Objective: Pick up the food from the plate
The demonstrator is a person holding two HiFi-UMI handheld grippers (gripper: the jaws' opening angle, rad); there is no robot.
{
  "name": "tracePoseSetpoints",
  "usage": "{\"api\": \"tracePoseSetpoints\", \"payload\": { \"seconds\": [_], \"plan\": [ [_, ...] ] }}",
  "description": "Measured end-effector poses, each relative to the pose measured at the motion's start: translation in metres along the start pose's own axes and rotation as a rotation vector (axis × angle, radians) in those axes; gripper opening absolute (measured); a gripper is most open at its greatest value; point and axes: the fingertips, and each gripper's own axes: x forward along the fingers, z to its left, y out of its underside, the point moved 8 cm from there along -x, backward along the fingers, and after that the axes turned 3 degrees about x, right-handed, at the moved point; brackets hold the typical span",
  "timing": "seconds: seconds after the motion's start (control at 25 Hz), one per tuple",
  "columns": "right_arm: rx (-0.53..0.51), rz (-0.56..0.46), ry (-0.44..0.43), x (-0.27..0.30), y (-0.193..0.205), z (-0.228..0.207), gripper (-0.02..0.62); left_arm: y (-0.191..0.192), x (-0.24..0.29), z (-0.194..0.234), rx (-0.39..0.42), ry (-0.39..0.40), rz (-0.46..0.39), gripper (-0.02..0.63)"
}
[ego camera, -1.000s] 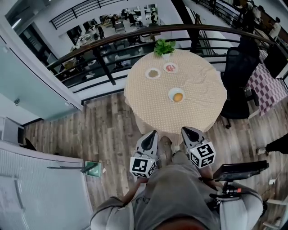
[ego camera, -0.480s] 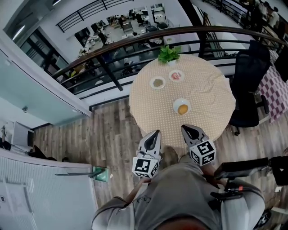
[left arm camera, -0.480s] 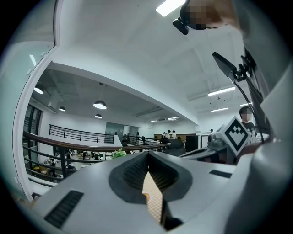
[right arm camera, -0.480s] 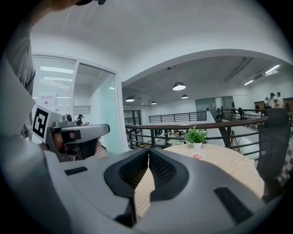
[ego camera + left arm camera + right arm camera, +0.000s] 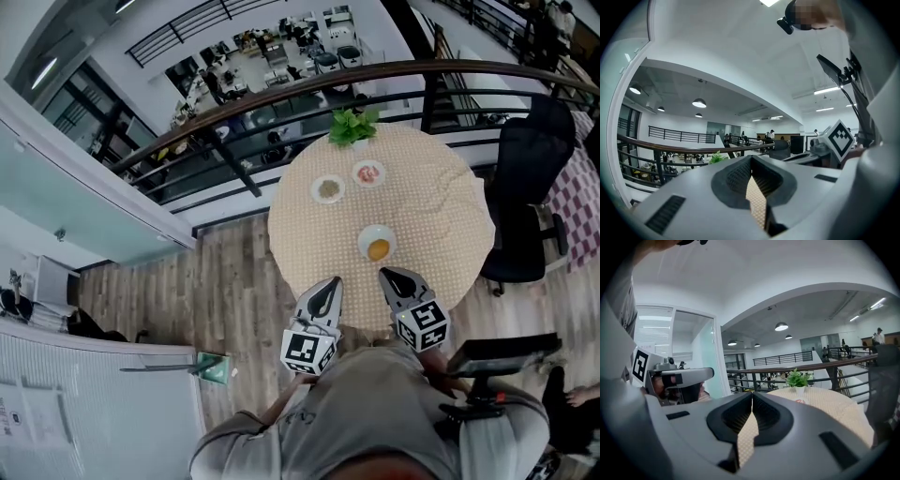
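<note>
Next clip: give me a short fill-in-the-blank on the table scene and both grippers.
The round table carries ___ dishes. The potted plant stands at the table edge ___ from the person. The left gripper and right gripper both have their jaws ___, with nothing between them.
Missing words: three; farthest; shut.
</note>
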Motion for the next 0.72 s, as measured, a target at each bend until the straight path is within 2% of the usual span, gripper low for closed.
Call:
{"api": "tracePoseSetpoints", "payload": {
  "seconds": [0.12,0.32,0.44,0.72],
  "plan": [
    [-0.002,-0.009,-0.020,0.003,-0.011,-0.019,0.015,-0.008,0.025,-0.007,0.010,-0.006,0.003,0.011],
    [-0.045,-0.044,-0.069,0.018,-0.031,-0.038,0.015,-0.031,0.058,-0.025,-0.034,-0.016,-0.046,0.011],
    [-0.061,-0.097,-0.086,0.025,-0.044,-0.040,0.015,-0.044,0.069,-0.026,0.017,-0.009,-0.081,0.011],
    [-0.022,-0.161,-0.039,0.030,-0.059,-0.045,0.015,-0.065,0.077,0.004,0.005,-0.034,-0.169,0.011]
  ]
}}
